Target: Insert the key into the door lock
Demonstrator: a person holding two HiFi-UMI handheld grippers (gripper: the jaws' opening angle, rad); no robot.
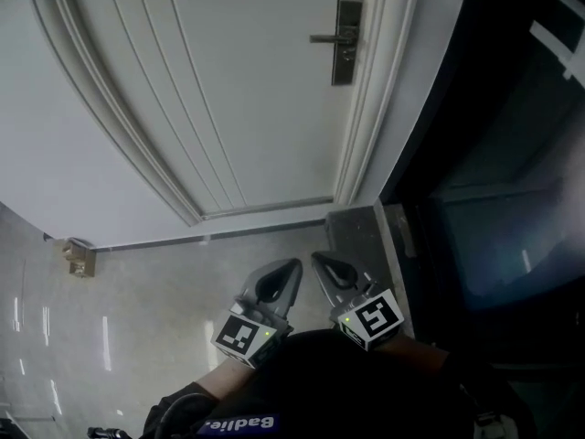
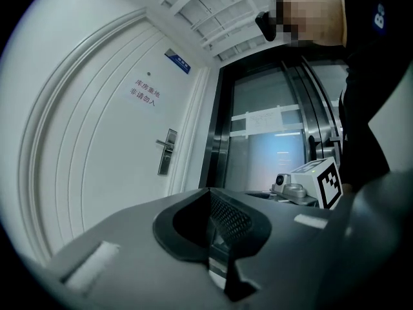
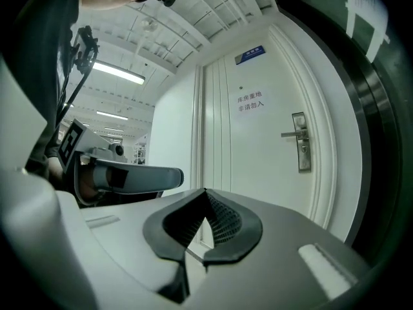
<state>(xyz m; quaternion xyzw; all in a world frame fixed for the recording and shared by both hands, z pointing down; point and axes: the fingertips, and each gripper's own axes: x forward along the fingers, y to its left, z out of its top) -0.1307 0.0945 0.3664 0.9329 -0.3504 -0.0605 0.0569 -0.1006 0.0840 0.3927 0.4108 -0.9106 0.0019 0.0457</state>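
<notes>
A white door (image 1: 247, 90) carries a steel lock plate with a lever handle (image 1: 345, 39), also seen as the lock plate (image 2: 166, 152) and the lock plate (image 3: 301, 150). Both grippers are held low and side by side, well short of the door. My left gripper (image 1: 291, 265) has its jaws together. My right gripper (image 1: 317, 258) is shut too. In the right gripper view a thin pale sliver (image 3: 193, 256) lies between the jaws; I cannot tell whether it is the key. No key shows in the head view.
A dark glass lift door (image 1: 494, 181) stands right of the white door, with a grey threshold (image 1: 361, 231) at its foot. A small brown doorstop (image 1: 80, 257) sits on the tiled floor at the left. A red-lettered notice (image 3: 249, 101) is stuck on the door.
</notes>
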